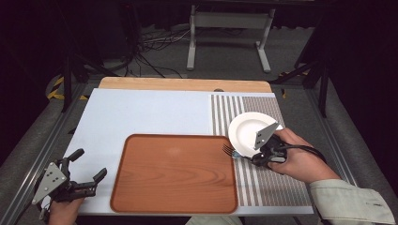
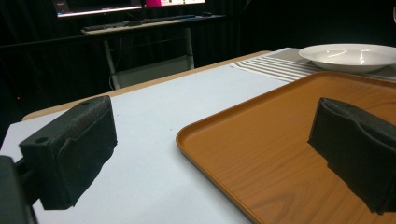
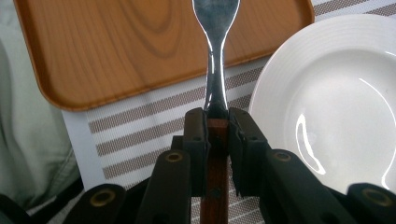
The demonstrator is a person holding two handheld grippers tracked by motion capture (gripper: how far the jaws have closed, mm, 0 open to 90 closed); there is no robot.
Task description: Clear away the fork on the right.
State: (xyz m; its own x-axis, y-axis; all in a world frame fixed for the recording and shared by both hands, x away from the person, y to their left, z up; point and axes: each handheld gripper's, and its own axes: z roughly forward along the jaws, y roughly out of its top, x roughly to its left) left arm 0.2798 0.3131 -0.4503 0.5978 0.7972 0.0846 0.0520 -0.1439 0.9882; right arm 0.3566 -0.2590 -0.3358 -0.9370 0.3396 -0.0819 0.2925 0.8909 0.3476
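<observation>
Meanwhile, the right gripper (image 1: 256, 158) is clamped on the wooden handle of a steel fork (image 3: 215, 56), holding it above the striped placemat (image 1: 263, 183) just beside the round white ceramic plate (image 1: 246, 129), with the tines reaching over the right edge of the rectangular brown wooden tray (image 1: 173, 173). At the table's near left corner the left gripper (image 1: 89, 171) rests with its black jaws wide apart and nothing between them, close to the tray's left rim.
</observation>
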